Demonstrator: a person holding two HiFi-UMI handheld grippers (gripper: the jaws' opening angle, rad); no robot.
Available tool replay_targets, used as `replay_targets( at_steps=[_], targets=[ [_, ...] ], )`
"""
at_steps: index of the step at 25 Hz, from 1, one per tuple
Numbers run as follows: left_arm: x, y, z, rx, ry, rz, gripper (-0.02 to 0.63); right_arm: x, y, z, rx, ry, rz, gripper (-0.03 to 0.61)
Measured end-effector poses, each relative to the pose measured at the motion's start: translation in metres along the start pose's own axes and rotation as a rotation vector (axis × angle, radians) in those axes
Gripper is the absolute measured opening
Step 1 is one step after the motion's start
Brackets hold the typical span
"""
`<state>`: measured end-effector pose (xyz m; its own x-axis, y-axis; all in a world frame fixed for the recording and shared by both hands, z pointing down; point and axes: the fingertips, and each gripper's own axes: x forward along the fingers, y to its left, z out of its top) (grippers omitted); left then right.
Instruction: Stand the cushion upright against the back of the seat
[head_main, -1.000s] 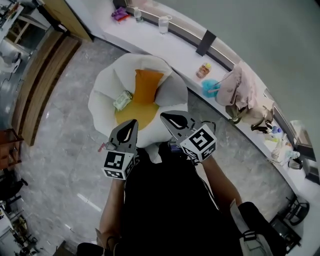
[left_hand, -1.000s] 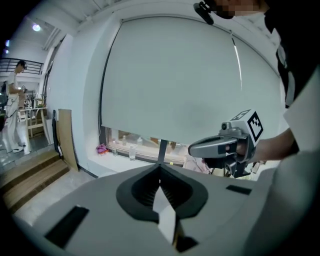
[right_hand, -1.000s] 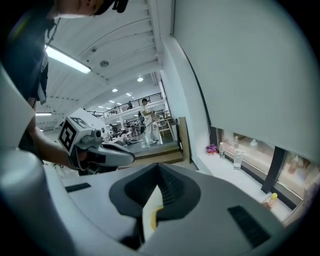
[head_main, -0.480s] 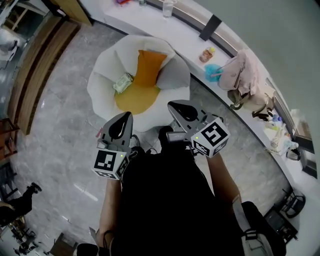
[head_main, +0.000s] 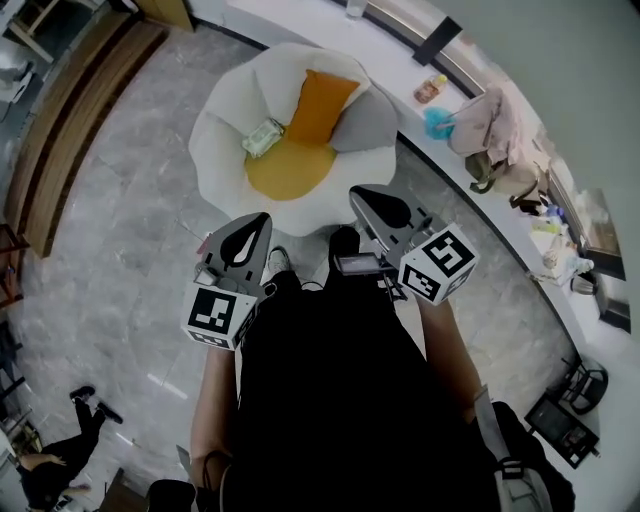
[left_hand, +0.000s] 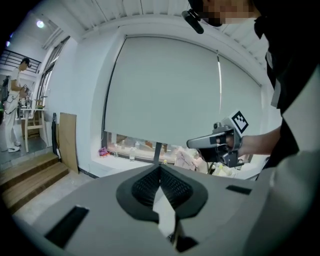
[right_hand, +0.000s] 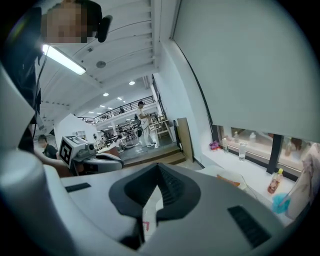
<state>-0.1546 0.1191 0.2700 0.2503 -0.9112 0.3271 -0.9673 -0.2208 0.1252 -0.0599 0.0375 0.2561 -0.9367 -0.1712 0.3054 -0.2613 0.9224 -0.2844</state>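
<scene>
My left gripper (head_main: 262, 218) and right gripper (head_main: 356, 192): jaws closed, empty. The orange cushion (head_main: 322, 100) stands upright against the white armchair (head_main: 222, 120) back, upper centre.

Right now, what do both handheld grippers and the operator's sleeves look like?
The left gripper and right gripper match: grey wedge-shaped bodies, black ribbed teardrop pads, a white cube with black square markers at each rear. The person wears a black top; forearms uncovered.
</scene>
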Motion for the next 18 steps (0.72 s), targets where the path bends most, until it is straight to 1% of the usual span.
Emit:
replay_targets(
  at_steps=[4,7,11,14,16,18],
  targets=[
    [-0.04,0.004,-0.018,-0.034,-0.015,-0.068,0.014,-0.002,0.037,-0.009,-0.005,0.003,-0.069,0.015],
    [-0.056,0.002,-0.031,-0.048,-0.007,-0.143,0.014,-0.011,0.059,-0.024,0.022,0.002,-0.136,0.015],
    [-0.066,-0.007,-0.045,-0.044,0.017,-0.246,0.014,-0.031,0.083,-0.047,0.073,0.012,-0.211,0.015],
    [-0.07,-0.018,-0.049,-0.021,0.033,-0.313,0.014,-0.048,0.098,-0.059,0.084,0.014,-0.249,0.015],
    [-0.069,-0.031,-0.047,-0.013,0.026,-0.35,0.014,-0.06,0.101,-0.064,0.089,0.006,-0.269,0.015],
    [-0.069,-0.043,-0.044,-0.021,0.012,-0.37,0.014,-0.07,0.101,-0.067,0.093,-0.006,-0.279,0.015]
  ],
)
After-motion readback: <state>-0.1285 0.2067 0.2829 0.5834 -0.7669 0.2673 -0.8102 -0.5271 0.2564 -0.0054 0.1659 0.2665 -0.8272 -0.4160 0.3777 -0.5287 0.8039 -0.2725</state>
